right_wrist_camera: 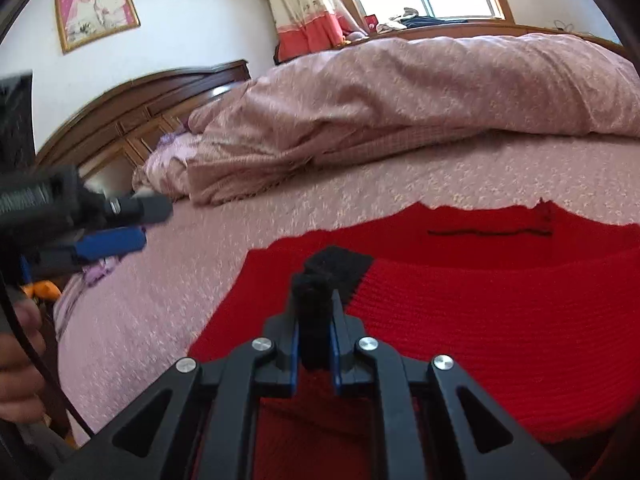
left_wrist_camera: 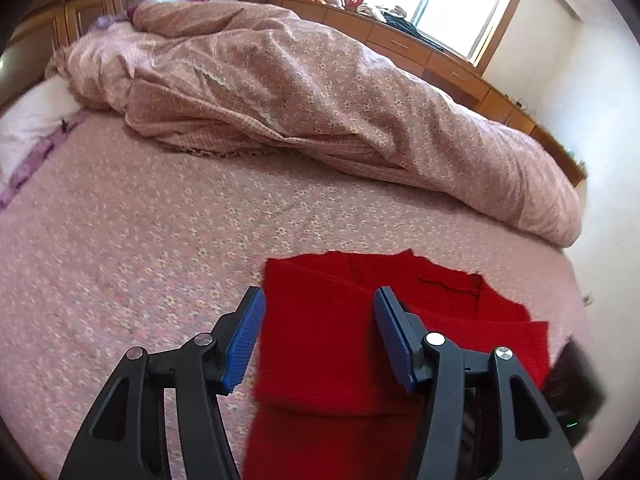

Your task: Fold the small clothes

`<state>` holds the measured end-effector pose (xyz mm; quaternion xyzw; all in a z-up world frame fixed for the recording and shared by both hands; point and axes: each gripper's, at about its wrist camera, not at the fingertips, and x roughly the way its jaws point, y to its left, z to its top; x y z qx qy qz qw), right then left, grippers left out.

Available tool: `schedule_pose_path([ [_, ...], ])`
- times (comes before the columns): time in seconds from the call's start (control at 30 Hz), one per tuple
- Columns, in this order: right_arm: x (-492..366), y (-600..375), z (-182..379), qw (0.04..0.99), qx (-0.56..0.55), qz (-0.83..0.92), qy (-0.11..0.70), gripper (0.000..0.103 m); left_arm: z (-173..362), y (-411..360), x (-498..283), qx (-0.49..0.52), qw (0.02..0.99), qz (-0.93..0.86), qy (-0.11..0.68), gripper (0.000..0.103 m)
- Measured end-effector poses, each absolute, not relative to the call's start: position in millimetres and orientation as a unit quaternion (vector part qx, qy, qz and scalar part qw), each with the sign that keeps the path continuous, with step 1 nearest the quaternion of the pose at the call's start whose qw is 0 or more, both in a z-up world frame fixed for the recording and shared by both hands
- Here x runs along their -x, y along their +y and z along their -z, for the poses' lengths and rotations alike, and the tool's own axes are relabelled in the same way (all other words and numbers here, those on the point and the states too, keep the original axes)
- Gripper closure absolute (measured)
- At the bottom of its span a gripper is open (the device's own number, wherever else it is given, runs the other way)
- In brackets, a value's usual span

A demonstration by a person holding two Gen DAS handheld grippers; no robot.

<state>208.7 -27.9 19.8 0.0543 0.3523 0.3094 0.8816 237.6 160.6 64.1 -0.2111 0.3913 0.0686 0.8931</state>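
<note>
From the left wrist cam, the left claw [left_wrist_camera: 318, 338] is hanging released, blue pads [left_wrist_camera: 245, 344] spread apart with nothing pinched, right over the left part of the red knit garment [left_wrist_camera: 320, 340]. That garment lies partly folded on the bed [left_wrist_camera: 120, 240], near its front edge, with a rumpled pink quilt [left_wrist_camera: 320, 92] heaped further back and wooden drawers [left_wrist_camera: 420, 52] under the window [left_wrist_camera: 452, 0]. Over on the right wrist cam, the right claw [right_wrist_camera: 315, 320] is clenched on a black cuff [right_wrist_camera: 316, 304] of the same red knit garment [right_wrist_camera: 480, 320], the dark knit bunched up between the pads and sticking up past them. The red fabric spreads out flat ahead and to the right on the bed [right_wrist_camera: 160, 300]. The left claw [right_wrist_camera: 116, 240] shows blurry at the left edge, above the bedspread, with a hand [right_wrist_camera: 20, 360] below it.
</note>
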Motion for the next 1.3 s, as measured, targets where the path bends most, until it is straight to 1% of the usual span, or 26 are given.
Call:
schedule_pose_path([
  [0.07, -211.3, -23.9, -13.6, 0.871, -0.05, -0.316, 0.373, 0.079, -63.2, 161.9, -238.6, 0.219, 0.891, -0.062, 0.394, 0.052],
  [0.1, -213.1, -24.4, -11.5, 0.862, -0.057, -0.324, 0.385, 0.076, -62.5, 162.0, -239.4, 0.219, 0.89, -0.06, 0.397, 0.052],
  [0.13, -213.9, -26.6, -12.1, 0.857, -0.065, -0.331, 0.39, 0.065, -61.8, 162.1, -240.0, 0.218, 0.889, -0.058, 0.398, 0.052],
  [0.17, -212.7, -31.6, -15.1, 0.854, -0.078, -0.34, 0.387, 0.052, -60.9, 161.8, -240.7, 0.218, 0.888, -0.055, 0.4, 0.052],
  [0.2, -209.4, -39.8, -21.4, 0.857, -0.091, -0.342, 0.374, 0.045, -59.8, 161.5, -241.4, 0.219, 0.888, -0.053, 0.402, 0.052],
  [0.23, -206.6, -46.4, -27.2, 0.862, -0.097, -0.341, 0.362, 0.037, -58.9, 161.0, -241.7, 0.221, 0.887, -0.052, 0.403, 0.052],
  [0.27, -203.1, -57.9, -36.4, 0.868, -0.104, -0.339, 0.346, 0.034, -57.2, 160.0, -242.5, 0.224, 0.885, -0.049, 0.404, 0.052],
  [0.33, -201.8, -73.8, -46.9, 0.872, -0.108, -0.336, 0.34, 0.031, -53.6, 157.2, -243.8, 0.225, 0.883, -0.042, 0.409, 0.052],
  [0.5, -207.6, -140.0, -66.7, 0.875, -0.081, -0.299, 0.371, 0.031, -28.6, 137.5, -255.4, 0.21, 0.871, -0.009, 0.444, 0.052],
  [0.63, -203.4, -214.5, -78.7, 0.895, -0.011, -0.236, 0.38, 0.032, -1.3, 116.1, -265.2, 0.172, 0.863, -0.012, 0.475, 0.052],
  [0.7, -205.5, -250.1, -74.5, 0.895, 0.008, -0.208, 0.395, 0.047, 5.8, 110.6, -264.4, 0.159, 0.866, -0.026, 0.474, 0.052],
  [0.73, -206.6, -267.8, -71.0, 0.894, -0.001, -0.197, 0.403, 0.059, 8.7, 108.2, -264.4, 0.155, 0.867, -0.027, 0.473, 0.052],
  [0.77, -210.8, -292.3, -65.2, 0.89, -0.032, -0.185, 0.416, 0.069, 11.2, 105.1, -264.6, 0.15, 0.868, -0.023, 0.472, 0.052],
  [0.83, -217.4, -322.5, -56.3, 0.882, -0.082, -0.182, 0.426, 0.078, 13.7, 99.0, -265.3, 0.142, 0.873, -0.017, 0.466, 0.052],
  [0.97, -219.6, -345.1, -41.9, 0.874, -0.104, -0.17, 0.442, 0.077, 18.9, 87.3, -268.7, 0.161, 0.873, 0.022, 0.46, 0.052],
  [1.03, -216.5, -350.6, -36.9, 0.871, -0.11, -0.166, 0.448, 0.077, 22.4, 78.5, -269.9, 0.151, 0.871, 0.035, 0.467, 0.052],
  [1.07, -215.4, -352.3, -35.8, 0.871, -0.113, -0.168, 0.448, 0.077, 24.1, 72.9, -269.4, 0.134, 0.873, 0.036, 0.468, 0.054],
  [1.1, -212.4, -353.0, -35.2, 0.871, -0.116, -0.172, 0.446, 0.077, 25.0, 66.9, -268.0, 0.111, 0.877, 0.032, 0.466, 0.063],
  [1.13, -210.8, -352.7, -36.9, 0.872, -0.12, -0.18, 0.439, 0.077, 24.8, 62.1, -266.3, 0.09, 0.882, 0.027, 0.461, 0.088],
  [1.2, -205.7, -349.1, -42.5, 0.873, -0.125, -0.201, 0.427, 0.077, 22.0, 57.0, -262.7, 0.067, 0.889, 0.021, 0.452, 0.096],
  [1.3, -203.1, -334.5, -50.1, 0.876, -0.109, -0.227, 0.411, 0.077, 14.6, 63.8, -261.2, 0.078, 0.893, 0.019, 0.443, 0.099],
])
